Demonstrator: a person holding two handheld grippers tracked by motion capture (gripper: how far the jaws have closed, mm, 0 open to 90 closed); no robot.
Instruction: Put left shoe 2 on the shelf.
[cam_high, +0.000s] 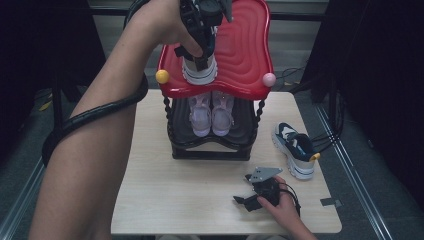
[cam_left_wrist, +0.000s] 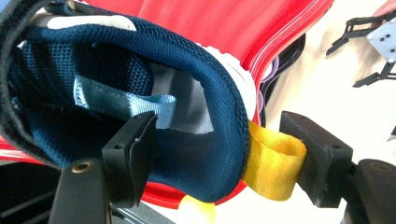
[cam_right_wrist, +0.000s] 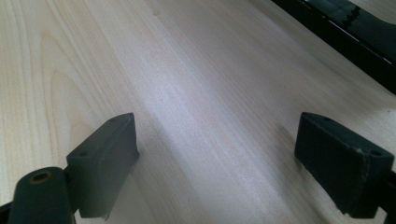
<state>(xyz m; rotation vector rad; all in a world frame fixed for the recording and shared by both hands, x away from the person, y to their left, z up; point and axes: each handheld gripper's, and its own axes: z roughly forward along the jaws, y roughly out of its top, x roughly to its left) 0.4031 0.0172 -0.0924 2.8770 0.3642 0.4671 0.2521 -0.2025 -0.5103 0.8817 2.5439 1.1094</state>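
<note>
Left claw (cam_left_wrist: 219, 158) spread around navy shoe (cam_left_wrist: 196, 93) heel, pads loose; right claw (cam_right_wrist: 233, 163) spread, empty, over table (cam_right_wrist: 210, 70).

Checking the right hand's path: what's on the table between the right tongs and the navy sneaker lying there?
Nothing: in the high view, bare tabletop separates the right tongs from the navy sneaker.

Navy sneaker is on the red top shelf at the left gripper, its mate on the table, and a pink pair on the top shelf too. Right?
Not quite. The high view shows the pink pair on the black lower shelf, under the red top shelf. The rest holds.
</note>
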